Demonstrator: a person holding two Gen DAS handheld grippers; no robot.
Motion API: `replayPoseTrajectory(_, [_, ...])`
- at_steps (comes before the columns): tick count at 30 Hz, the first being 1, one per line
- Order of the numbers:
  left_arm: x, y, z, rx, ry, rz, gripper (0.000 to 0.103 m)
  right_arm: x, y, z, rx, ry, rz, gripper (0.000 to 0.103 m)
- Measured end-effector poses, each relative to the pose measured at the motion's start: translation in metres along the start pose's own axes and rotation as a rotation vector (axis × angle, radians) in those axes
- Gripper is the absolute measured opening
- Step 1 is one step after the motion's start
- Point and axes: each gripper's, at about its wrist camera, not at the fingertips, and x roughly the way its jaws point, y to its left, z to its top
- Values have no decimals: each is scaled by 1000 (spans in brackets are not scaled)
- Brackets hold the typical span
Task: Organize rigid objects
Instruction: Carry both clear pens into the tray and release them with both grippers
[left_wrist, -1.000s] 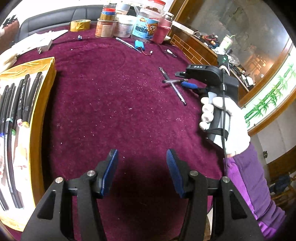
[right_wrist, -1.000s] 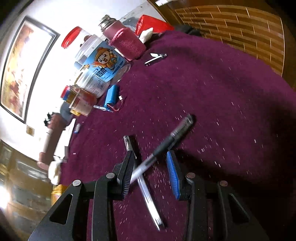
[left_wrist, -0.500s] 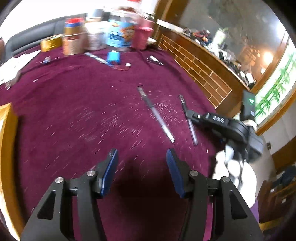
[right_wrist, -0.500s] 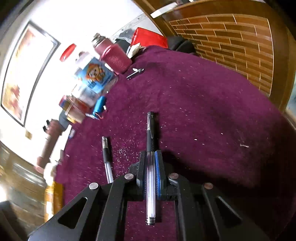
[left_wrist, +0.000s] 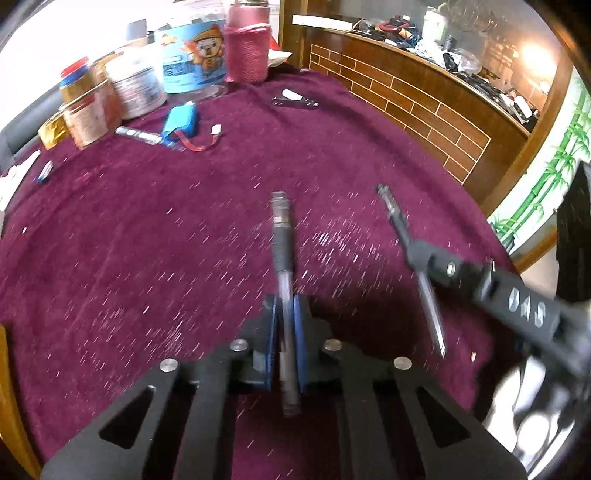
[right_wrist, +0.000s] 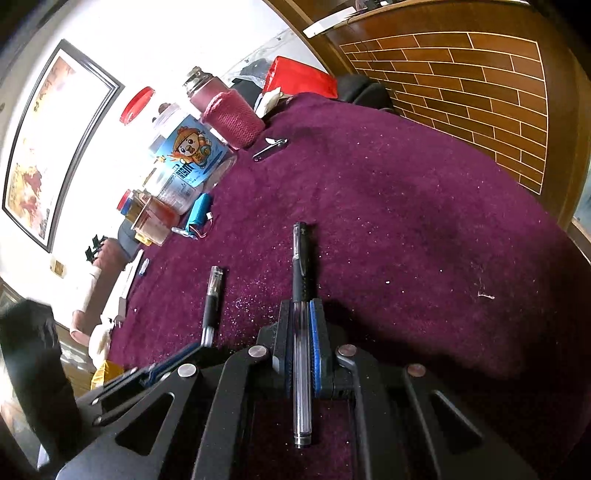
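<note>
Two clear pens with black grips are on the purple tablecloth. My left gripper (left_wrist: 284, 310) is shut on one pen (left_wrist: 282, 236), which points away along the fingers. My right gripper (right_wrist: 301, 314) is shut on the other pen (right_wrist: 300, 258), which also points forward. In the left wrist view the right gripper (left_wrist: 421, 254) comes in from the right with its pen (left_wrist: 397, 221). In the right wrist view the left gripper's fingers (right_wrist: 177, 360) hold their pen (right_wrist: 211, 299) at lower left.
At the table's far edge stand a cartoon-labelled jar (left_wrist: 192, 62), a pink knit-sleeved bottle (left_wrist: 246, 48), smaller jars (left_wrist: 88, 110), a blue battery pack (left_wrist: 183, 120) and a nail clipper (left_wrist: 295, 101). A brick-patterned wooden counter (left_wrist: 406, 92) borders the right side.
My left gripper moved forward and right to the lying pen and closed on it. My right gripper closed on its pen half a second ago and still holds it.
</note>
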Motion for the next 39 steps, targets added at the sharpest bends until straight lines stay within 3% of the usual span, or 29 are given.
replayPoseTrajectory(4, [-9, 2, -16, 22, -5, 21, 6, 0, 1, 0, -1, 0, -3, 8])
replayPoseTrajectory(8, [-3, -10, -12, 50, -60, 48, 16, 1, 1, 0, -2, -1, -3, 8])
replayPoseTrajectory(10, [0, -10, -9, 55, -74, 38, 16, 0, 1, 0, -6, -5, -5, 8])
replayPoseTrajectory(13, [-5, -4, -11, 37, -62, 3, 6, 1, 3, 1, -11, -10, -8, 8])
replayPoseTrajectory(17, [-19, 12, -22, -27, -64, -37, 6, 1, 4, 0, -16, -14, -13, 8])
replayPoseTrajectory(26, [-87, 43, -60, -196, -161, -243, 6, 2, 7, -1, -41, -29, -26, 8])
replayPoseTrajectory(34, [-144, 83, -105, -303, -253, -305, 6, 3, 10, -2, -57, -32, -46, 7])
replayPoseTrajectory(39, [-183, 126, -140, -385, -332, -311, 6, -7, 15, -10, -54, 23, -41, 8])
